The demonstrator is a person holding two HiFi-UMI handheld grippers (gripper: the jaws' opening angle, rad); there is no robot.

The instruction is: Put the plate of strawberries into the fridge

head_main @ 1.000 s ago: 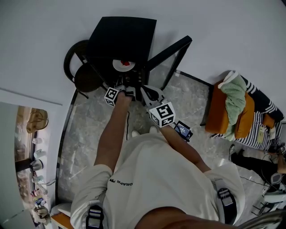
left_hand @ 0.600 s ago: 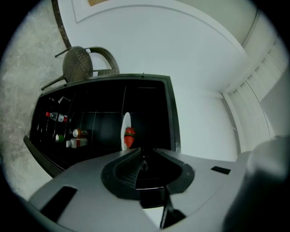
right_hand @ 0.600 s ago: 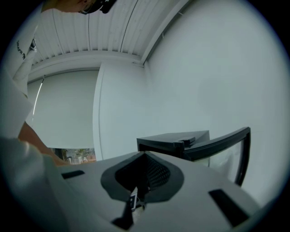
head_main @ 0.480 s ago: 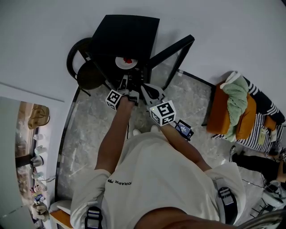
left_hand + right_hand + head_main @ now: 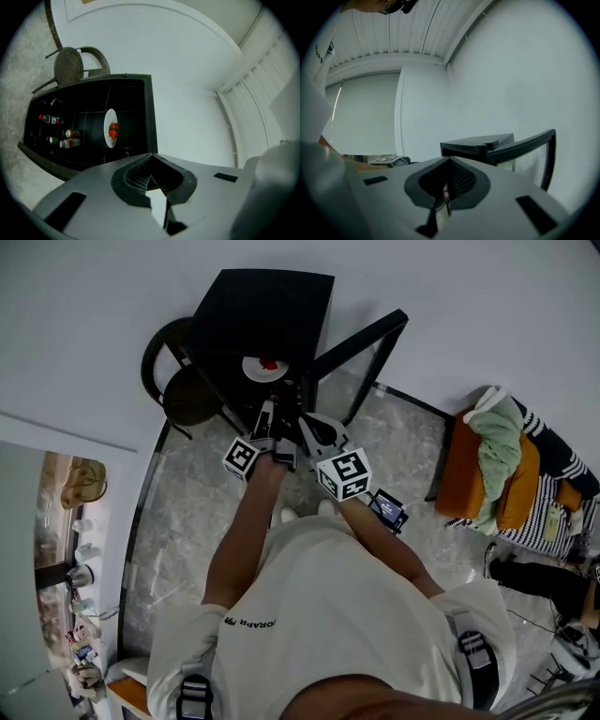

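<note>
Plate of strawberries (image 5: 109, 127) sits inside the fridge (image 5: 267, 310) on a wire shelf, straight ahead of the left gripper (image 5: 150, 164) and well clear of its tips; red fruit heaped at the plate's middle.

Left gripper: jaws have just closed and are now pressed together with nothing between them; held before the fridge mouth and aimed in.

Right gripper (image 5: 449, 166): jaws together as well, only a thin slit between the pads; the speck showing in that slit is too small to tell. It sits just beside the left gripper, on its right; in the head view both are side by side in front of the open fridge.

Ahead of the right gripper: the fridge's top edge; the door (image 5: 525, 145), dark-framed, swung open and standing off to that gripper's right.

Beyond the left gripper's tips, inside the fridge: bottles (image 5: 60, 133) grouped on the floor side of the plate, apart from it.

Left of the left gripper, next to the fridge: dark chair (image 5: 183, 395) with a round seat.

Far to the right of the right gripper: orange seat (image 5: 464, 479) piled with green and striped cloth (image 5: 497, 451).

Pale marbled floor (image 5: 187, 512) under both grippers; white wall (image 5: 469, 306) behind the fridge.
</note>
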